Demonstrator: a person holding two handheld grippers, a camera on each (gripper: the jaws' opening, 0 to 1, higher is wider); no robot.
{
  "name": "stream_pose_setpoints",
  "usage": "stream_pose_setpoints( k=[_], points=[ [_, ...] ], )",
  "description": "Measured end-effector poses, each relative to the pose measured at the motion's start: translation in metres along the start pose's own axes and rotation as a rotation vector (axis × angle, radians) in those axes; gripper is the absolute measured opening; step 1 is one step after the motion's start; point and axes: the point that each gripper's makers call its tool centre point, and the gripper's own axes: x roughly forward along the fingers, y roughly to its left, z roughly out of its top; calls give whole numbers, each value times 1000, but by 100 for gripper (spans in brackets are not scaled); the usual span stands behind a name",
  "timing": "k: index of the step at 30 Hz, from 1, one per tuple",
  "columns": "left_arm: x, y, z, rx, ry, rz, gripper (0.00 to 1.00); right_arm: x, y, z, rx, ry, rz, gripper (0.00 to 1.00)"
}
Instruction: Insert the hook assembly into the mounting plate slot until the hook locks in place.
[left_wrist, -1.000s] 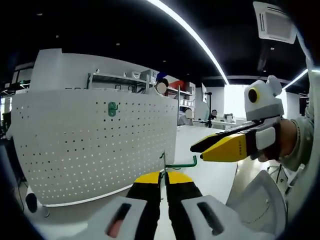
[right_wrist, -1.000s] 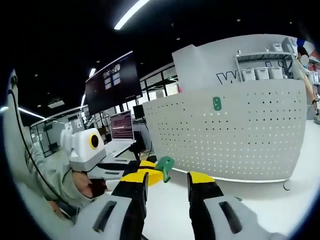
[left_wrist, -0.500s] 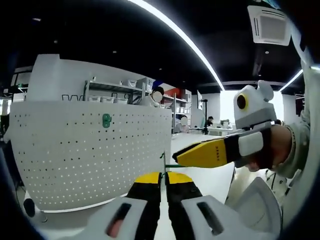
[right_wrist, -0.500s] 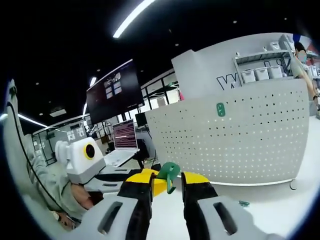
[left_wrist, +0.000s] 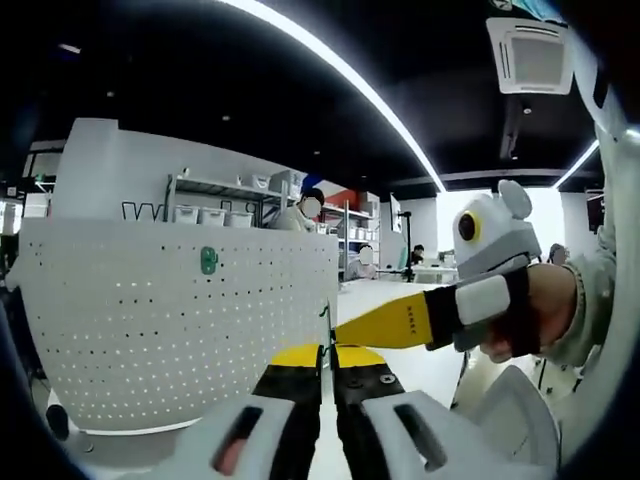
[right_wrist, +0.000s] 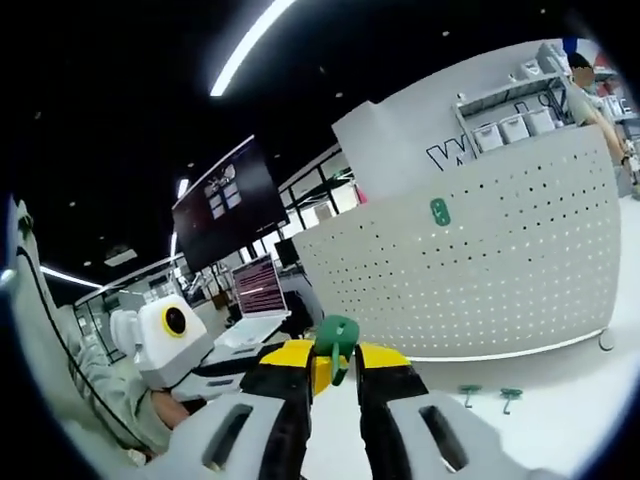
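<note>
White perforated metal mounting plate (right_wrist: 480, 270) is standing ahead of both grippers, a green tab (right_wrist: 439, 211) fixed high on it. Left gripper (left_wrist: 327, 352) is pinching the green wire hook assembly (right_wrist: 335, 342); right gripper (right_wrist: 334, 352), narrower than before, is closing onto its green end. Wall lettering partly legible: "W".

Background: ceiling light strip (left_wrist: 340, 75) and air vent (left_wrist: 535, 55); shelving with white bins (left_wrist: 215, 210); dark wall screen (right_wrist: 222, 205); open laptop (right_wrist: 262, 300); two spare hooks (right_wrist: 488, 396) on tabletop.
</note>
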Motion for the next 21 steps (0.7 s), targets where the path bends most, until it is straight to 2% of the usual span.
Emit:
stream_pose_setpoints(
  k=[7, 16, 21],
  points=[
    [-1, -1, 1, 3, -5, -1, 3, 0, 0, 0, -19, -3, -5, 4],
    [0, -2, -2, -5, 7, 0, 3, 0, 4, -1, -68, -12, -5, 2],
    [-1, -2, -3, -1, 15, 6, 4, 0, 3, -1, -59, -13, -7, 2]
  ],
)
